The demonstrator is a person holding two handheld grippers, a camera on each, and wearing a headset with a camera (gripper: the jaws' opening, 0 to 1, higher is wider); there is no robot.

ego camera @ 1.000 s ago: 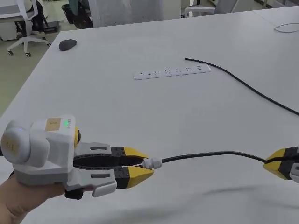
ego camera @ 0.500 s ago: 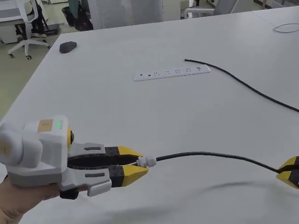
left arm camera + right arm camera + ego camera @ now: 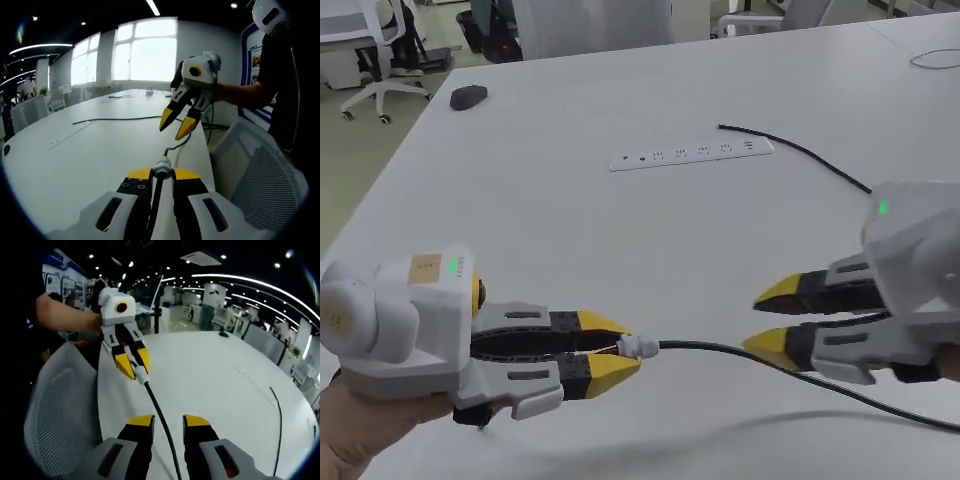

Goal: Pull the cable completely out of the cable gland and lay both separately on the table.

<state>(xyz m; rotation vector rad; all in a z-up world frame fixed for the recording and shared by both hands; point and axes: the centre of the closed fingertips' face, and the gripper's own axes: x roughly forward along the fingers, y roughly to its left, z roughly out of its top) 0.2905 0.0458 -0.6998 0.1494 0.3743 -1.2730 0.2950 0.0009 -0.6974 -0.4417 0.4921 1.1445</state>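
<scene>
My left gripper (image 3: 632, 347) clamps the cable gland (image 3: 642, 348); my right gripper (image 3: 752, 321) stands wide, the cable (image 3: 710, 348) between its 2 jaws.

White table (image 3: 620, 240); office chair (image 3: 355, 22) beyond; bright windows (image 3: 147, 55); ceiling strip lights (image 3: 235, 277).

**Where everything sits**

Left gripper (image 3: 631, 347) is front left over the table (image 3: 570, 230), with the gland (image 3: 640, 347) pinched at its tips. Cable (image 3: 710, 347) runs right from the gland, between the right gripper's (image 3: 751, 321) parted jaws. Strip (image 3: 691, 153) lies behind them mid-table, mouse (image 3: 468, 96) far back left.
</scene>
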